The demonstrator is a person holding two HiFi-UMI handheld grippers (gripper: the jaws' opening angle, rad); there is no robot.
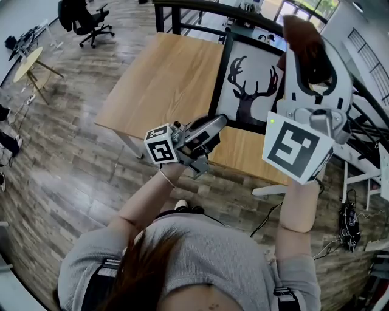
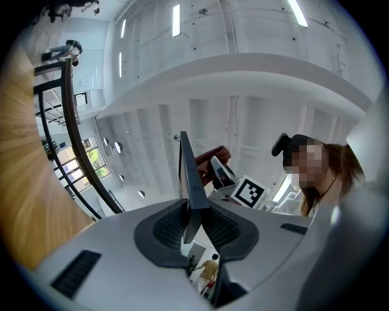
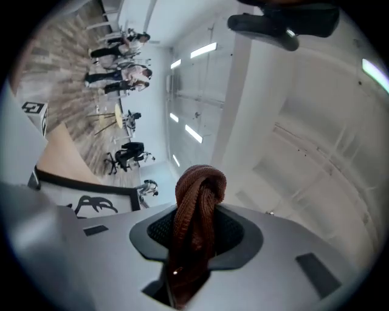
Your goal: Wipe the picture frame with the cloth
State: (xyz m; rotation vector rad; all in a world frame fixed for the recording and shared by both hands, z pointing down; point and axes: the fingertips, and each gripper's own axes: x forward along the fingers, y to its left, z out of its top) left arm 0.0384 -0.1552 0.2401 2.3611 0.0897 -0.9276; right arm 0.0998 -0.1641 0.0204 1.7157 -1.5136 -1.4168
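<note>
A black-edged picture frame (image 1: 249,85) with a deer silhouette stands tilted on the wooden table (image 1: 164,79). My left gripper (image 1: 214,126) is shut on the frame's lower left edge. In the left gripper view the frame (image 2: 187,176) shows edge-on, clamped between the jaws of the left gripper (image 2: 189,212). My right gripper (image 1: 309,64) is raised high above the frame's right side, shut on a bunched brown cloth (image 1: 304,39). In the right gripper view that cloth (image 3: 197,200) sticks out of the right gripper (image 3: 193,234), with the frame (image 3: 91,203) low at the left.
A black railing (image 1: 200,6) runs behind the table. An office chair (image 1: 85,21) and a small round table (image 1: 27,64) stand at the far left on the wood floor. White desk legs (image 1: 358,176) and cables lie at the right.
</note>
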